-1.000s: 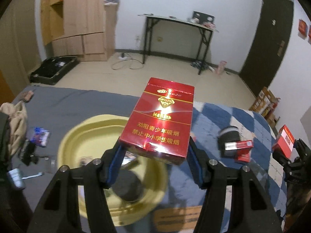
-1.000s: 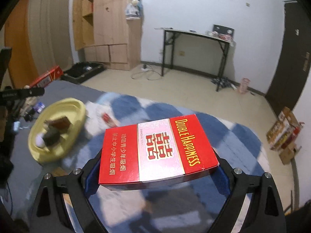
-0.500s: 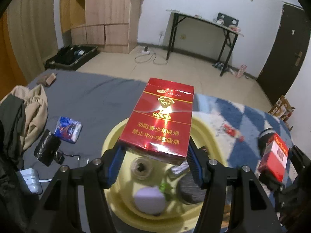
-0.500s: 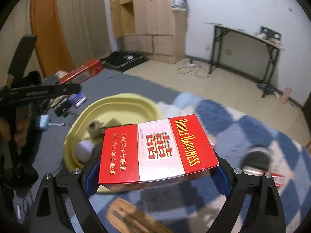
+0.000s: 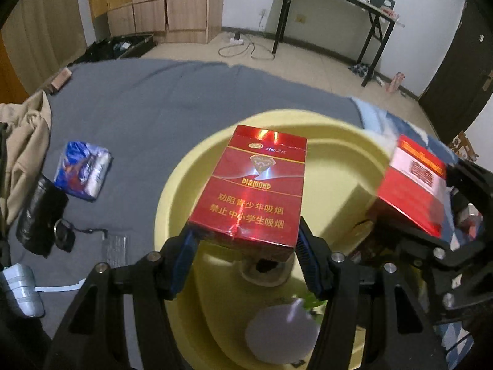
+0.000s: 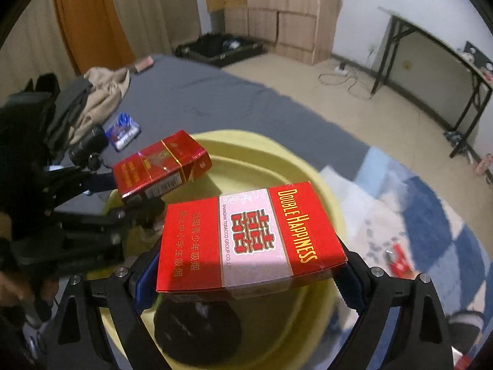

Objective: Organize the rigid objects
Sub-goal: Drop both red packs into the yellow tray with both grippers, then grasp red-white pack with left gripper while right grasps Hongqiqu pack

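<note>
Left wrist view: my left gripper (image 5: pixel 243 246) pinches the Diamond pack (image 5: pixel 251 189) by its lower sides, blue pads pressed against it, and holds it tilted above the yellow basin (image 5: pixel 336 166). The basin rests on the bed (image 5: pixel 148 117), on the grey sheet near where the blue checked cover begins. A white ball (image 5: pixel 282 330) and a small round item already lie inside. Off toward the bed's left edge are a blue packet (image 5: pixel 81 171) and a black pouch (image 5: pixel 38 215).

Right wrist view: my right gripper (image 6: pixel 246 277) clamps the Double Happiness pack (image 6: pixel 249 237) across its long sides, jaws wide around it, over the basin's near half, above a dark round object (image 6: pixel 197 336).

The two packs hang near each other over one basin. If I lower both together, gripper frames could knock, tipping a pack against the rim so it slides onto the bed. The left grip sits low on its pack, so a bump might pivot it loose.
</note>
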`<control>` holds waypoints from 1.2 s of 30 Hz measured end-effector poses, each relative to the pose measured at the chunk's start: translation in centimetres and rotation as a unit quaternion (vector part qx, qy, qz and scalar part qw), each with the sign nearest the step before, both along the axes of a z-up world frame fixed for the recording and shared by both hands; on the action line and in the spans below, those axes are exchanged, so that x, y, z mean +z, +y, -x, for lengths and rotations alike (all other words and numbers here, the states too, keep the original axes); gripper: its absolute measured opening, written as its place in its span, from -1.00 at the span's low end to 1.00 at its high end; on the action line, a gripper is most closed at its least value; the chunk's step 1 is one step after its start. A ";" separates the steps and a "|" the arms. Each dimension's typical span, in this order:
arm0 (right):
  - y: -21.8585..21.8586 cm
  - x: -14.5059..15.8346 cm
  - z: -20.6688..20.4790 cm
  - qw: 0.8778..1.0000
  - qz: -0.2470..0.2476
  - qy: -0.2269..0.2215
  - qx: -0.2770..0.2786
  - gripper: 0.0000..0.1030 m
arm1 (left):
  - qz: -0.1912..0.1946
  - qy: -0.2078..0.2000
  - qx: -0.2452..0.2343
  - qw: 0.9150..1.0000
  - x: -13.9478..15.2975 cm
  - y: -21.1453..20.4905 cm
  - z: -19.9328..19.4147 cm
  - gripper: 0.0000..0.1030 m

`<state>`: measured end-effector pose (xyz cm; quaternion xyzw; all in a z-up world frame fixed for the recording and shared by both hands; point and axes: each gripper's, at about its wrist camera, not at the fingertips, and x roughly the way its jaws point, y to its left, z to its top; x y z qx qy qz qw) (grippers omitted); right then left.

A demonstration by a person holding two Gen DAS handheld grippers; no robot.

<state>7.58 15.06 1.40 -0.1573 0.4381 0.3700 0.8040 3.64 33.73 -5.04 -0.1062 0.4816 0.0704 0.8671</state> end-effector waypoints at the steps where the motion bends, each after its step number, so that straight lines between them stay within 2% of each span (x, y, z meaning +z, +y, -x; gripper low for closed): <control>1: 0.7 -0.4 -0.3 1.000 0.006 0.005 0.002 0.81 | 0.002 0.001 0.002 1.000 -0.3 0.2 0.0 0.20; 6: 2.6 -2.5 -2.0 0.999 0.045 0.021 0.004 0.81 | 0.001 -0.009 -0.004 1.000 -0.9 0.3 0.7 0.20; 11: 3.6 -2.8 -2.4 0.999 0.045 0.028 -0.012 0.84 | 0.012 -0.011 0.010 1.000 -1.0 0.9 1.3 0.22; 12: 3.5 -2.6 -2.3 0.999 0.040 0.026 -0.013 0.87 | 0.013 -0.017 0.012 1.000 -0.7 0.9 1.6 0.31; 14: 3.0 -1.8 -1.7 0.999 0.024 0.018 -0.013 0.96 | 0.016 -0.032 0.012 0.999 0.2 0.9 2.2 0.64; 15: 2.4 -1.3 -1.2 1.000 0.012 0.013 -0.016 0.99 | 0.008 -0.039 0.014 0.999 0.8 0.8 2.5 0.89; 17: 0.8 -0.2 -0.5 1.000 -0.012 0.010 -0.025 0.99 | -0.005 -0.055 0.013 0.998 2.1 0.4 3.2 0.97; 22: -6.8 2.2 1.8 0.995 -0.064 -0.003 -0.080 0.99 | 0.005 -0.059 0.000 0.998 5.3 -1.4 3.5 1.00; 25: -12.4 3.1 2.8 0.990 -0.071 -0.014 -0.121 0.99 | 0.000 -0.069 -0.022 0.997 7.5 -4.2 3.3 1.00; 30: -24.9 4.2 5.2 0.973 -0.064 -0.014 -0.223 0.99 | 0.015 -0.085 -0.069 0.994 10.9 -11.0 2.7 1.00; 34: -32.5 5.2 7.6 0.959 -0.049 -0.022 -0.278 0.99 | 0.022 -0.096 -0.103 0.990 13.2 -17.1 2.4 1.00; 36: -35.6 5.8 8.8 0.953 -0.063 -0.021 -0.296 0.99 | 0.028 -0.097 -0.117 0.988 14.0 -19.5 2.5 1.00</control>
